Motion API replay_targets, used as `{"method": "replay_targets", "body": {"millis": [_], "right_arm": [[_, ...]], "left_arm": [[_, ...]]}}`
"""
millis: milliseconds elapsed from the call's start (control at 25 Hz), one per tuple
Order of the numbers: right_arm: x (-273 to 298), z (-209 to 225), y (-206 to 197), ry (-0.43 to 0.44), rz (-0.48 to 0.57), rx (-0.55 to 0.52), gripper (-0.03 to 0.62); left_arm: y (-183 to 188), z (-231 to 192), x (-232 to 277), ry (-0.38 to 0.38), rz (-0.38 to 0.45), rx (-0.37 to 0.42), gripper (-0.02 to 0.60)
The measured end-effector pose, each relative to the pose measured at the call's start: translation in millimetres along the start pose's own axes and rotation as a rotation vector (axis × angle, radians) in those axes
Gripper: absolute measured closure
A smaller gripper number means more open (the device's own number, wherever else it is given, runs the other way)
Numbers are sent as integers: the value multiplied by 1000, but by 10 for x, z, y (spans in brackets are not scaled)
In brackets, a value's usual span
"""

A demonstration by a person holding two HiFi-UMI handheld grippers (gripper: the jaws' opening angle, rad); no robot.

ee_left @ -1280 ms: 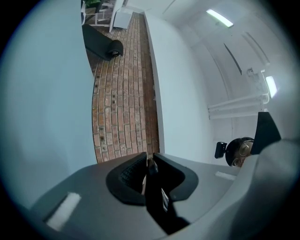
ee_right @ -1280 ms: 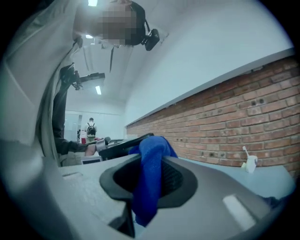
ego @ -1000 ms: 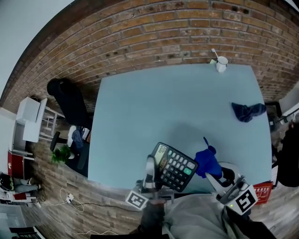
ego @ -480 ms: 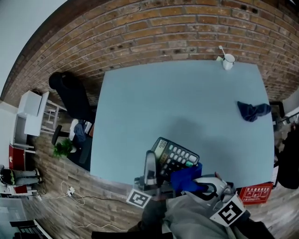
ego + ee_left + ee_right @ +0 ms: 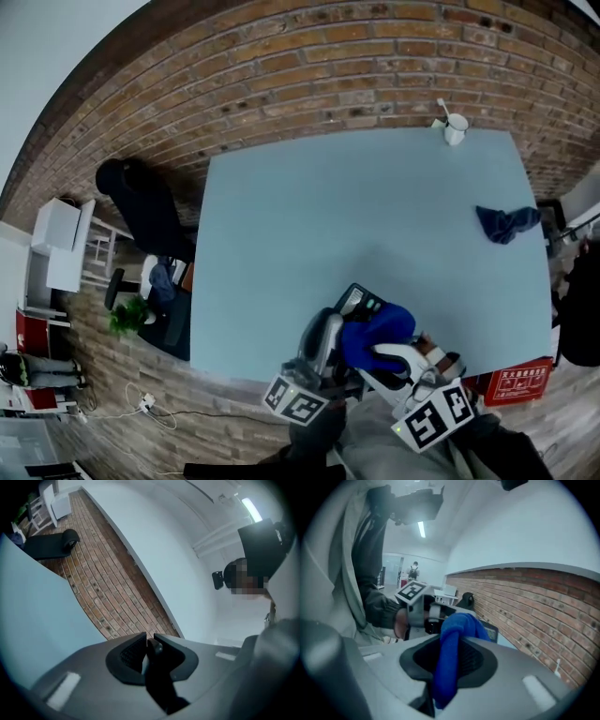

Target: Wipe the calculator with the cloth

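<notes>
A brick wall (image 5: 281,56) runs behind a wide pale-blue desk (image 5: 356,216), which fills most of the head view. To the desk's left, down by the wall, stands a black chair (image 5: 141,202). A red box (image 5: 514,384) sits beside the near right corner.

At the near edge of the desk the two tools meet. The left tool (image 5: 328,324) reaches up from its marker cube and has the calculator (image 5: 360,301) by one edge. In the left gripper view a thin dark edge stands between the jaws with the pads on it, and the jaws are opening a little. The calculator is tipped up at the desk's near edge. Only its display end shows, and whether its far end rests on the desk cannot be told.

The right tool (image 5: 380,354) is clamped on the blue cloth (image 5: 377,328). The cloth bulges out past the jaws and lies over most of the calculator's face.

A darker blue rag (image 5: 506,223) lies crumpled by the right edge, well apart from the tools. A small white cup (image 5: 456,127) with a stick in it stands at the far right corner.
</notes>
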State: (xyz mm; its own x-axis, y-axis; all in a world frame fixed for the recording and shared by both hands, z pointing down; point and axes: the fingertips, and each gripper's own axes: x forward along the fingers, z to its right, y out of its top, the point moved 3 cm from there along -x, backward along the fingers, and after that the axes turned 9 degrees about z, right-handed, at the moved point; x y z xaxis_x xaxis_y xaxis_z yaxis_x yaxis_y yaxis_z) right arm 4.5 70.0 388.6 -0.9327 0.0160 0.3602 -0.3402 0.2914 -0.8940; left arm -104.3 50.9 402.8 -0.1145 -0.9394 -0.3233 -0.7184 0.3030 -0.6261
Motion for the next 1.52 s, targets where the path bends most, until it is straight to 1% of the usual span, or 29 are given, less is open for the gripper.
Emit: {"method": "replay_targets", "body": {"millis": [40,80,120,200,280,320,360,400,440,560,600,640,680,800,840,880,920,960,1040,1120,1160,1200,1280,1360,1440,1520], "right_arm": [[31,-50,45,3,-2,0,500],[38,-31,42,-16,-11,10,500],[22,52,-3,-53,-23,35,500],[-67,335,-157,-163,-41,109,500],[-171,610,-281,-278,-31,179,500],[-208,693,-304,-317,-31,205,500],[-224,722,-296,-337,-42,218,500],[-215,691,-253,-337,-54,217,500],[-181,604,-183,-317,-61,209,500],[-48,279,9,-219,-60,179,500],[-52,254,7,-219,-64,176,500],[-96,300,-36,-247,-73,184,500],[-173,409,-109,-300,-83,201,500],[-455,871,-356,-521,-75,279,500],[-518,990,-406,-572,-67,304,500],[-550,1066,-419,-596,-60,323,500],[-542,1094,-395,-592,-53,336,500],[-492,1075,-341,-566,-48,336,500],[-319,935,-195,-480,-58,296,500],[-185,774,-78,-396,-67,253,504],[-160,740,-61,-372,-57,248,505],[-162,753,-78,-363,-34,261,505],[-216,864,-176,-371,-2,325,505],[-270,900,-230,-349,-29,370,505],[-261,794,-151,-291,-52,361,505],[-237,684,-47,-267,-43,331,508]], "left_arm": [[8,-7,14,-12,-9,-14,537],[21,-19,25,-24,-16,-31,538],[32,-29,35,-37,-25,-44,535],[14,-24,56,-67,-54,-59,532],[-61,13,89,-99,-85,-72,531],[-103,33,112,-111,-95,-79,531],[-136,48,141,-121,-102,-85,531],[-152,56,172,-130,-106,-91,531],[-156,60,203,-140,-111,-96,531],[-165,38,297,-175,-134,-116,535],[-177,37,322,-192,-142,-126,537],[-197,46,343,-211,-151,-137,537],[-228,61,362,-228,-161,-145,535],[-353,122,401,-267,-205,-161,535],[-389,155,409,-284,-218,-166,535],[-423,195,417,-302,-229,-169,537],[-457,234,424,-319,-238,-167,537],[-491,264,428,-331,-246,-155,537],[-530,280,421,-346,-262,-98,537],[-506,278,388,-379,-268,-1,537],[-476,284,362,-408,-268,59,537],[-453,296,331,-442,-270,128,537],[-457,339,258,-512,-288,279,537],[-513,404,175,-568,-319,410,537],[-546,479,134,-597,-348,478,537],[-537,522,116,-609,-368,521,538]]}}
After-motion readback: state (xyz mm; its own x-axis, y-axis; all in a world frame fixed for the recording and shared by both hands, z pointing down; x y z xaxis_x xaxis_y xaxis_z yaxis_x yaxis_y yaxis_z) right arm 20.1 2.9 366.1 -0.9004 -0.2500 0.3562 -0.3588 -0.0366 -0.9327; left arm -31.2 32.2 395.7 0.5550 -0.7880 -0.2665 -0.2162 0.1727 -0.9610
